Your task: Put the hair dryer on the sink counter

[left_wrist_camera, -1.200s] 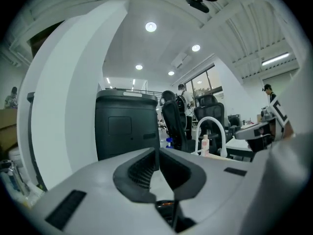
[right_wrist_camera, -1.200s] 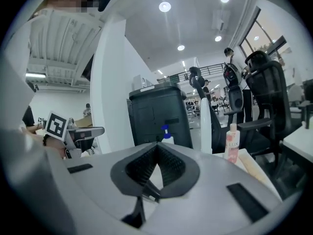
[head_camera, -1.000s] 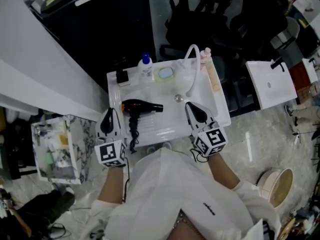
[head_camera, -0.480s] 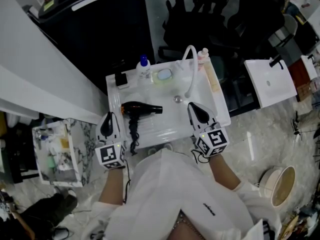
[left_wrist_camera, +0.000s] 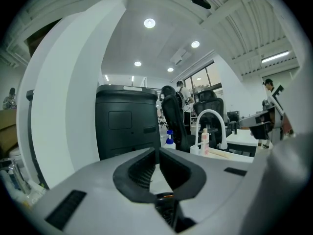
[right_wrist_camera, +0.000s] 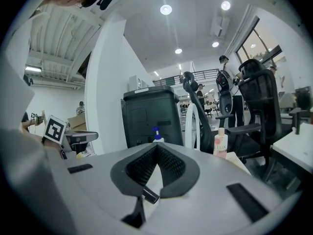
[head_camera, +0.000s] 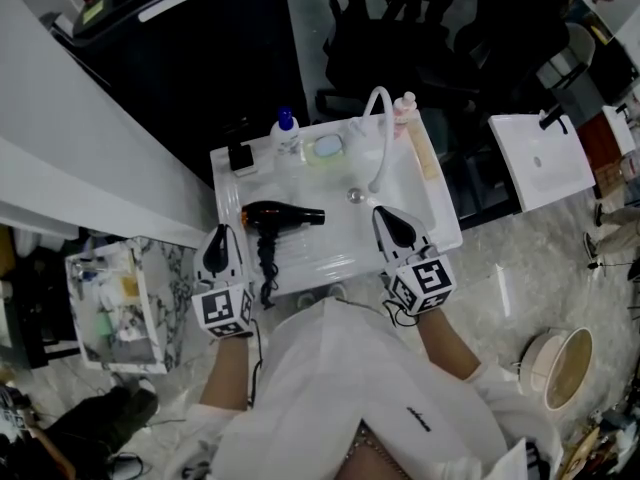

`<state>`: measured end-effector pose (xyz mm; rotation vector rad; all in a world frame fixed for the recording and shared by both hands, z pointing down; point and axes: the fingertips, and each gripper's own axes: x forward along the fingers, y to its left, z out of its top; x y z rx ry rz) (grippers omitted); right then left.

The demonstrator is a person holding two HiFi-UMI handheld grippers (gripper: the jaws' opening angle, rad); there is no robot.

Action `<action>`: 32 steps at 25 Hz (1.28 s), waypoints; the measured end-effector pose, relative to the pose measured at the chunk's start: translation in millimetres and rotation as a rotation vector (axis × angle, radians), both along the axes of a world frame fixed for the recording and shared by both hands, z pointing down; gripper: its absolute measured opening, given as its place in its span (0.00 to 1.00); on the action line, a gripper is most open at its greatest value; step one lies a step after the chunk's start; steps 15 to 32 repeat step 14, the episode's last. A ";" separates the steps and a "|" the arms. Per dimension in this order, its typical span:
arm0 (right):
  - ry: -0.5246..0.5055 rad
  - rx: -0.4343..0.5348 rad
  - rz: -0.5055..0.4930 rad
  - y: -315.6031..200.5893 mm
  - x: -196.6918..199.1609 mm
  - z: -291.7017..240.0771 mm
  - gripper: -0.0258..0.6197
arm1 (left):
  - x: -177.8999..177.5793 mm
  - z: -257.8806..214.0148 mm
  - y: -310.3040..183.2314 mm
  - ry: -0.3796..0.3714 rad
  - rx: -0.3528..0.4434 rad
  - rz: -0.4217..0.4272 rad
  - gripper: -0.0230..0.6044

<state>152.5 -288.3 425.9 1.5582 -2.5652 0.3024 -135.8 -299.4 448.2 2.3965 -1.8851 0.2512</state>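
Observation:
A black hair dryer (head_camera: 276,214) lies on the left part of the white sink counter (head_camera: 440,230), its nozzle pointing right and its coiled cord (head_camera: 267,265) trailing toward the front edge. My left gripper (head_camera: 217,245) hovers at the counter's front left corner, just left of the cord, jaws shut and empty (left_wrist_camera: 156,153). My right gripper (head_camera: 392,223) sits over the counter's front right, also shut with nothing in it (right_wrist_camera: 156,148). The dryer lies apart from both grippers.
A white curved faucet (head_camera: 381,133), a blue-capped pump bottle (head_camera: 286,128), a pink bottle (head_camera: 406,106), a soap dish (head_camera: 327,148) and a small black box (head_camera: 243,155) line the counter's back. A marble-patterned bin (head_camera: 110,303) stands at the left, a black cabinet (left_wrist_camera: 128,124) behind.

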 end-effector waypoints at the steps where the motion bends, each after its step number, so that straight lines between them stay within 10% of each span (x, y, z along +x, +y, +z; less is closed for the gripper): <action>1: 0.002 0.000 -0.001 0.5 -0.2 0.5 0.07 | 0.6 0.0 0.2 0.002 0.000 0.002 0.11; 32: -0.005 -0.010 0.004 -3.0 -1.0 2.3 0.07 | 8.7 15.4 -5.9 -0.005 -0.081 0.032 0.11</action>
